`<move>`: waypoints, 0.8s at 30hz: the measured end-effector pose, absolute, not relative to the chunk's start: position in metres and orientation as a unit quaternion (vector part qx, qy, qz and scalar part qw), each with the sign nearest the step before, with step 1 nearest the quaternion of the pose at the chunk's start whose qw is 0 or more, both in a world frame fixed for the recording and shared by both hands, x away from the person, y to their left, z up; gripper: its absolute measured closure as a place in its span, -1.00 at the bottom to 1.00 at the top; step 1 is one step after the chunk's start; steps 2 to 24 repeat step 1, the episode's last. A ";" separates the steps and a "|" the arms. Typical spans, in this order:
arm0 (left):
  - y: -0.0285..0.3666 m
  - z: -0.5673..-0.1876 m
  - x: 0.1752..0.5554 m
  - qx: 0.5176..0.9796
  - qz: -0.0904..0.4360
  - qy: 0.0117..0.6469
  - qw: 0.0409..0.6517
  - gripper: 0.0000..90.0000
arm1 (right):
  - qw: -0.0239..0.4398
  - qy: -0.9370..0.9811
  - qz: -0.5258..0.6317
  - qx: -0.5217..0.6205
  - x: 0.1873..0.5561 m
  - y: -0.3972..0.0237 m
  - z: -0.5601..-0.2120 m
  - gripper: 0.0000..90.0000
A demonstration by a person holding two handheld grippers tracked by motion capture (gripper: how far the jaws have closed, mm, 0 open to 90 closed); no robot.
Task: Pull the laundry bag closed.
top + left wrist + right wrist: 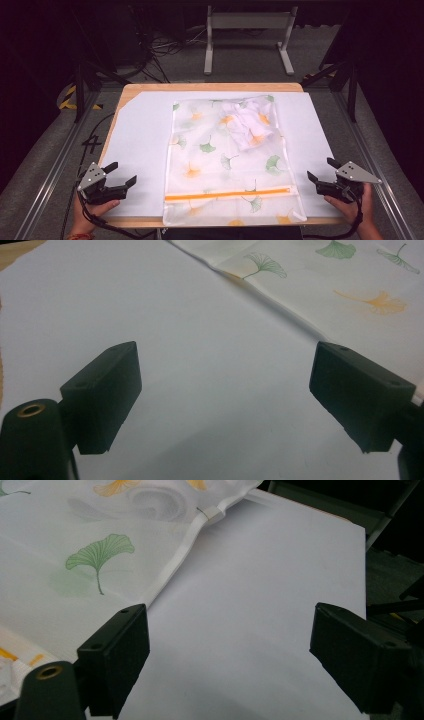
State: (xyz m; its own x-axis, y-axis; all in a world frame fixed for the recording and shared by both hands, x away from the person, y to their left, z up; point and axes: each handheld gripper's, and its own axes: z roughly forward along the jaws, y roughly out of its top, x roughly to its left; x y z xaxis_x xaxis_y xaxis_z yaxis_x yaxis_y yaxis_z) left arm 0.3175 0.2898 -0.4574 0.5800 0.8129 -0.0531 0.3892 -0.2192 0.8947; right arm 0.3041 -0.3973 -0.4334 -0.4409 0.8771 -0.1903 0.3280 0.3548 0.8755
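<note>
Dark room; wooden table (210,87) covered by white sheet (142,145). Mesh laundry bag (215,160) with ginkgo-leaf print and orange zipper (227,194) flat at centre, white garment (248,127) inside near far right corner. Left gripper (121,174) over sheet left of bag, jaws apart, empty. Right gripper (322,170) just right of bag, jaws apart, empty.

The right gripper (227,660) holds its two black jaws wide apart over the white sheet (260,595), with the leaf-printed mesh bag (75,550) lying on that sheet to the left, its white hemmed edge (175,565) running just beside the left jaw.
</note>
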 end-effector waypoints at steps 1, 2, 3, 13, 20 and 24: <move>0.290 -0.457 0.318 0.749 0.219 0.403 0.478 -0.68 | 0.341 0.748 0.402 0.403 0.304 -0.397 -0.433 -0.63; 0.290 -0.457 0.318 0.749 0.219 0.403 0.478 -0.68 | 0.341 0.748 0.402 0.403 0.304 -0.397 -0.433 -0.63; 0.290 -0.457 0.318 0.749 0.219 0.403 0.478 -0.68 | 0.341 0.748 0.402 0.403 0.304 -0.397 -0.433 -0.63; 0.290 -0.457 0.318 0.749 0.219 0.403 0.478 -0.68 | 0.341 0.748 0.402 0.403 0.304 -0.397 -0.433 -0.63; 0.290 -0.457 0.318 0.749 0.219 0.403 0.478 -0.68 | 0.341 0.748 0.402 0.403 0.304 -0.397 -0.433 -0.63; 0.290 -0.457 0.318 0.749 0.219 0.403 0.478 -0.68 | 0.341 0.748 0.402 0.403 0.304 -0.397 -0.433 -0.63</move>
